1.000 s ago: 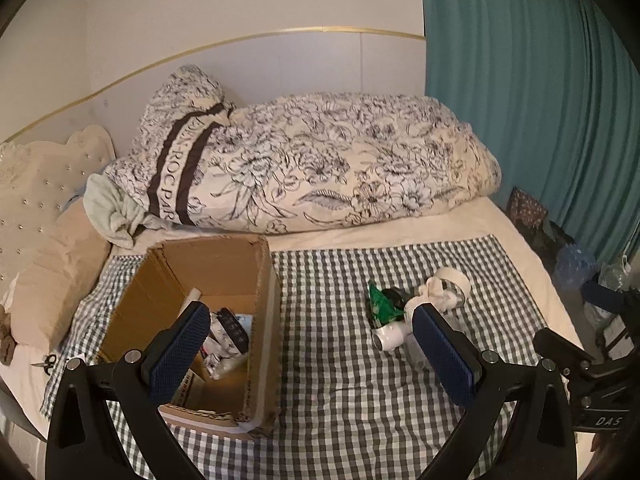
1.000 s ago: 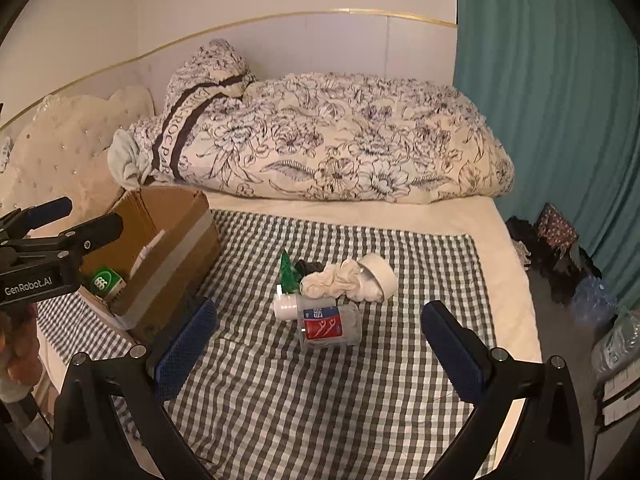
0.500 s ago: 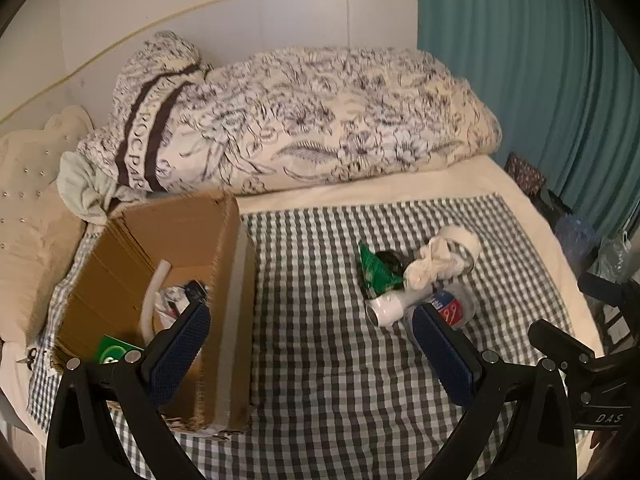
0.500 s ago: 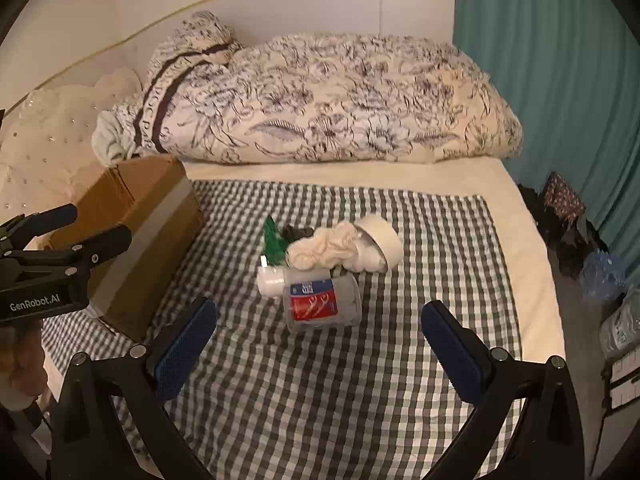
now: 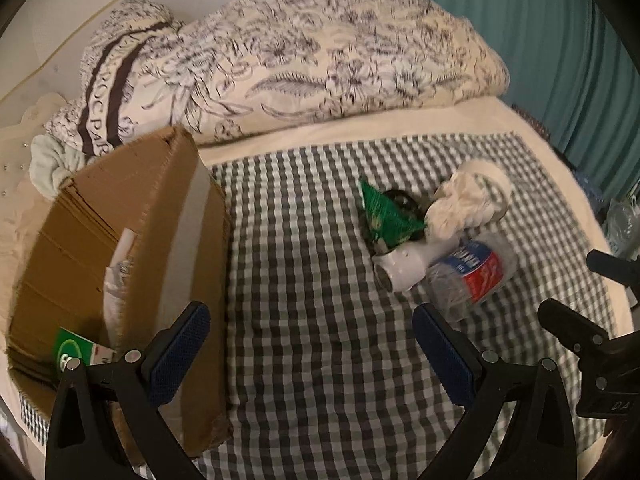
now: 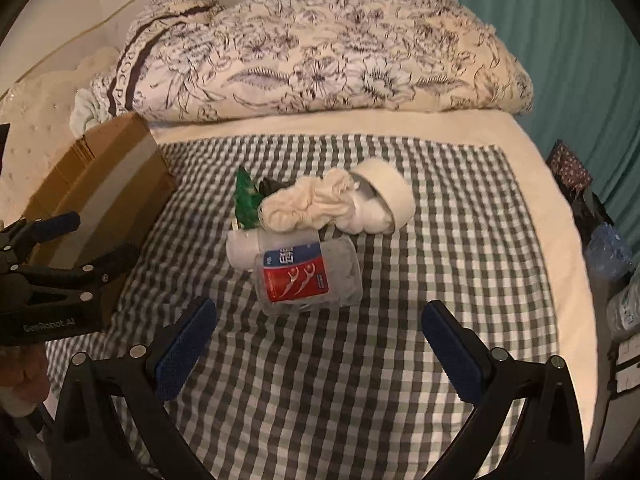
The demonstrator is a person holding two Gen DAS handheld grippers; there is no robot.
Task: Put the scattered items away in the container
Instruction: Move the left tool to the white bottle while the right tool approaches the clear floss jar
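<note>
Left view alone shows me inside the cardboard box (image 5: 132,216); green packet (image 5: 70,350) there. Box nearer than 1 s ago. Left gripper (image 5: 308,346), right gripper (image 6: 316,338): jaws apart, empty

A home bedroom: a bed (image 6: 532,168) with cream sheet under a checked cloth (image 6: 328,380), a rolled floral duvet (image 6: 320,52) against the wall, a studded, padded headboard (image 6: 36,120) at left and a teal curtain (image 6: 560,32) at right.
</note>
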